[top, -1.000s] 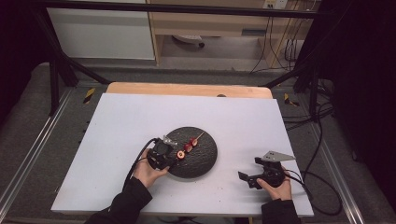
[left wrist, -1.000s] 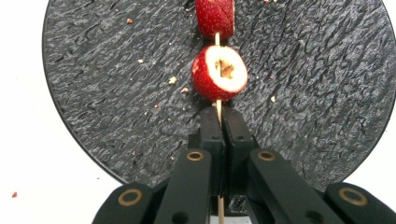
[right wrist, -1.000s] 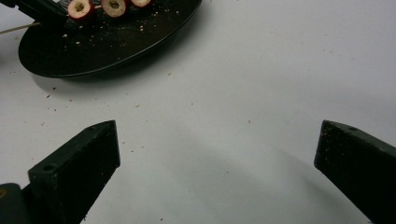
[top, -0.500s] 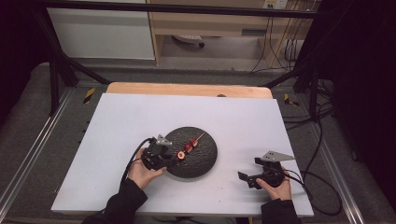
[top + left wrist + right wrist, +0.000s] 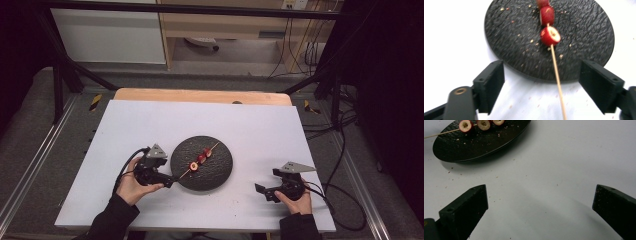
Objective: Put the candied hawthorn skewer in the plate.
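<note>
Left gripper view shows the skewer [image 5: 557,75] pointing to 12 o'clock between the wide-apart jaws of the left gripper [image 5: 549,85], nearer than the right gripper [image 5: 264,191], also apart.

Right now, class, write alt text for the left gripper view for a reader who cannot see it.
A wooden skewer threaded with red fruit pieces lies across a black textured plate on a white table, its bare end running out between the open jaws of the left gripper. Crumbs dot the plate.
</note>
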`<move>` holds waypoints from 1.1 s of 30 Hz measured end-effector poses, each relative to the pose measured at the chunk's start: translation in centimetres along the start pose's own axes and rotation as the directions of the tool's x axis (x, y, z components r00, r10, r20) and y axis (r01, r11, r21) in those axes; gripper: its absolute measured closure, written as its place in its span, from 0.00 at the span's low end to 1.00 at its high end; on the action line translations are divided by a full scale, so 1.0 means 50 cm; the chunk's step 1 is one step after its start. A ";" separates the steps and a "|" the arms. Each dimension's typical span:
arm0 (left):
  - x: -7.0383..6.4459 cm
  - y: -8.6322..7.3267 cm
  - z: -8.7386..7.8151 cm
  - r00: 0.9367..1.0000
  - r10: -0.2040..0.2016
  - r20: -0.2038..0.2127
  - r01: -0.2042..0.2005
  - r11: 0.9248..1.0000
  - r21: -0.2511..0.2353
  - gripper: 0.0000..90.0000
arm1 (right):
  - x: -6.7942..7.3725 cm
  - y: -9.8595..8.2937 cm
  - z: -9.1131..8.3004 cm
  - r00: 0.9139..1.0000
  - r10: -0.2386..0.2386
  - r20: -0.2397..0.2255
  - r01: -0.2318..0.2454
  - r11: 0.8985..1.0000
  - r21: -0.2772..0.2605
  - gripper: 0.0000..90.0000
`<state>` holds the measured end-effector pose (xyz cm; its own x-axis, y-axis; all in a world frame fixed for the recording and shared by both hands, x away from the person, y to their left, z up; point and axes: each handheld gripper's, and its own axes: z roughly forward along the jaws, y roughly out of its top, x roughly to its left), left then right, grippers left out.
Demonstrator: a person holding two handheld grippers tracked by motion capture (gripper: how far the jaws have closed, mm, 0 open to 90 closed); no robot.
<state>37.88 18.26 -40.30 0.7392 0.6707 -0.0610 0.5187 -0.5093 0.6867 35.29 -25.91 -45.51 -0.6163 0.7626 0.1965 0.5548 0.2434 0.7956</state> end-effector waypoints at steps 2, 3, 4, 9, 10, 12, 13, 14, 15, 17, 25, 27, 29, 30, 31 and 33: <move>0.008 -0.014 -0.010 1.000 -0.008 -0.010 0.008 1.000 -0.006 0.17 | 0.000 0.000 0.000 1.000 0.002 -0.001 -0.002 1.000 0.000 0.01; 0.013 -0.021 -0.015 1.000 -0.013 -0.016 0.013 1.000 -0.009 0.16 | 0.000 0.000 0.000 1.000 0.000 -0.001 0.000 1.000 -0.001 0.01; 0.016 -0.029 -0.019 1.000 -0.021 -0.022 0.020 1.000 -0.012 0.15 | 0.000 0.000 0.000 1.000 0.003 -0.002 -0.003 1.000 0.000 0.01; 0.036 -0.067 -0.042 0.998 -0.047 -0.041 0.046 0.998 -0.036 0.13 | 0.000 0.000 0.000 1.000 0.004 -0.003 -0.004 1.000 0.001 0.01; 0.040 -0.075 -0.046 0.998 -0.050 -0.044 0.048 0.998 -0.043 0.13 | 0.000 0.000 0.000 1.000 0.004 -0.003 -0.004 1.000 0.001 0.01; 0.047 -0.090 -0.053 0.997 -0.056 -0.051 0.053 0.997 -0.060 0.13 | 0.001 0.000 0.000 1.000 0.007 -0.005 -0.007 1.000 0.001 0.01; 0.049 -0.097 -0.056 0.997 -0.057 -0.057 0.054 0.996 -0.067 0.13 | 0.000 0.000 0.000 1.000 0.004 -0.003 -0.004 1.000 0.004 0.01; 0.052 -0.105 -0.058 0.996 -0.057 -0.062 0.052 0.996 -0.078 0.13 | 0.001 -0.001 0.000 1.000 0.006 -0.003 -0.006 1.000 0.005 0.01; 0.053 -0.111 -0.060 0.996 -0.059 -0.066 0.053 0.995 -0.085 0.13 | 0.000 -0.001 0.001 1.000 0.001 -0.003 -0.001 1.000 0.005 0.01; 0.059 -0.128 -0.064 0.995 -0.070 -0.066 0.063 0.993 -0.098 0.13 | 0.000 -0.001 0.001 1.000 0.000 -0.004 0.000 1.000 0.006 0.01; 0.076 -0.181 -0.068 0.992 -0.103 -0.070 0.094 0.988 -0.124 0.13 | 0.001 -0.003 0.002 1.000 -0.008 0.000 0.008 1.000 0.021 0.01; 0.081 -0.190 -0.067 0.991 -0.110 -0.071 0.101 0.988 -0.120 0.13 | 0.003 -0.003 0.003 1.000 -0.002 0.001 0.002 1.000 0.028 0.01; 0.084 -0.195 -0.068 0.991 -0.109 -0.074 0.099 0.988 -0.122 0.13 | 0.003 -0.004 0.005 1.000 -0.010 -0.002 0.010 0.999 0.034 0.01; 0.084 -0.197 -0.068 0.991 -0.112 -0.071 0.103 0.987 -0.126 0.13 | 0.002 -0.005 0.005 1.000 -0.015 -0.002 0.015 0.999 0.037 0.01; 0.085 -0.199 -0.069 0.991 -0.110 -0.071 0.100 0.987 -0.123 0.13 | 0.002 -0.005 0.005 1.000 -0.018 -0.001 0.018 0.999 0.039 0.01; 0.085 -0.199 -0.070 0.991 -0.109 -0.073 0.099 0.987 -0.128 0.13 | 0.002 -0.005 0.005 1.000 -0.018 -0.002 0.019 0.999 0.041 0.01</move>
<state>34.34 28.08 -44.87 0.6450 0.7597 -0.0824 0.5303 -0.3673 0.7641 35.22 -25.74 -45.82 -0.6275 0.7568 0.1828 0.5660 0.2821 0.7747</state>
